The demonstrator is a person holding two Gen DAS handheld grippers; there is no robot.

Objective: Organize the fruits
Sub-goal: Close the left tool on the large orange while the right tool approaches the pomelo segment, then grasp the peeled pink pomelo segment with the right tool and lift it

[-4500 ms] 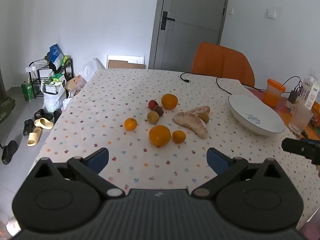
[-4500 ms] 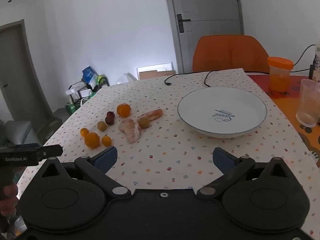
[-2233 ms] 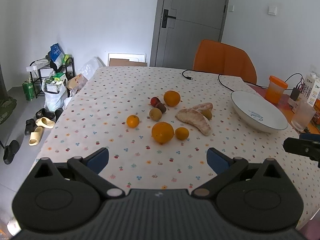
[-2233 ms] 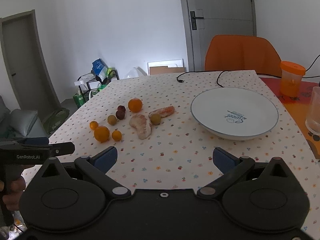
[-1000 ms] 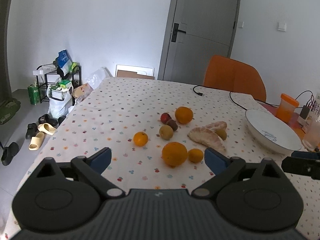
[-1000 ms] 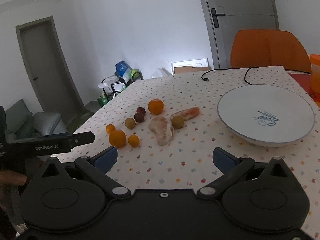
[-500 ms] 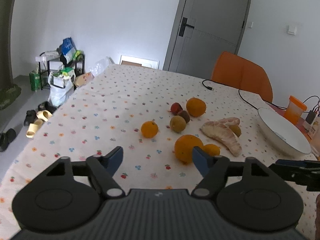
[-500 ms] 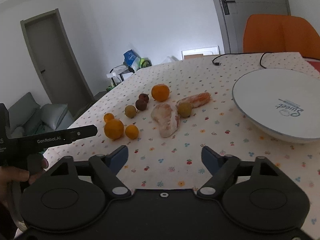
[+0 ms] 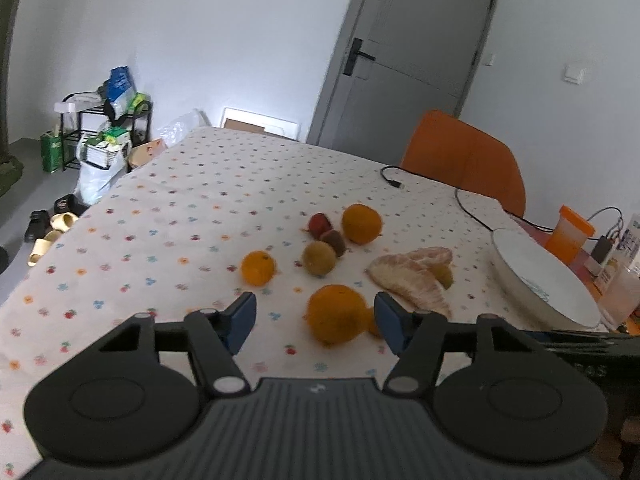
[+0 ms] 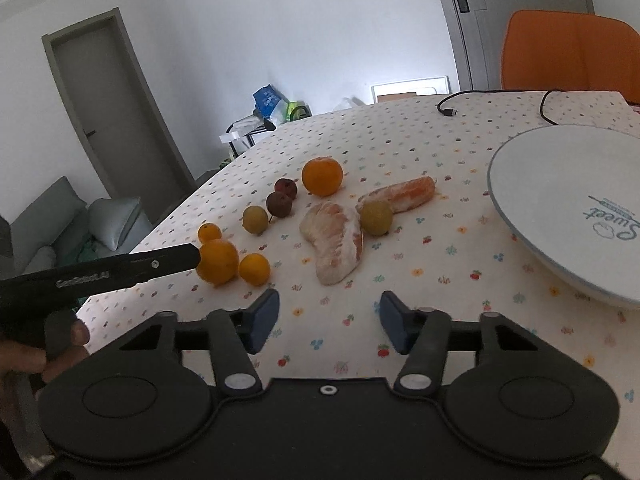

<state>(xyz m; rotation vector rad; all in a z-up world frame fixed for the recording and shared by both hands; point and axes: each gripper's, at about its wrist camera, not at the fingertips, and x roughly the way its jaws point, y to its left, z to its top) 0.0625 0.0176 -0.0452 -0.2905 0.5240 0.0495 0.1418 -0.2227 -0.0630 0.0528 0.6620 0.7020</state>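
Observation:
Several fruits lie on the dotted tablecloth: a big orange (image 9: 335,314) (image 10: 217,261), smaller oranges (image 9: 258,267) (image 10: 254,268), a far orange (image 9: 361,224) (image 10: 322,176), peeled pomelo pieces (image 9: 408,284) (image 10: 335,240), green and dark red small fruits (image 9: 319,258) (image 10: 255,219). A white plate (image 9: 540,280) (image 10: 560,200) stands at the right. My left gripper (image 9: 315,320) is open, its fingers on either side of the big orange, not touching. My right gripper (image 10: 327,322) is open and empty, just short of the pomelo.
An orange chair (image 9: 464,164) stands behind the table. A black cable (image 9: 452,192) lies at the back. An orange cup (image 9: 568,234) and a glass (image 9: 622,298) stand right of the plate. A shelf and shoes (image 9: 52,224) are on the floor left.
Both grippers have moved forward and lower toward the fruits, and their jaws have narrowed somewhat. The left one now frames the big orange.

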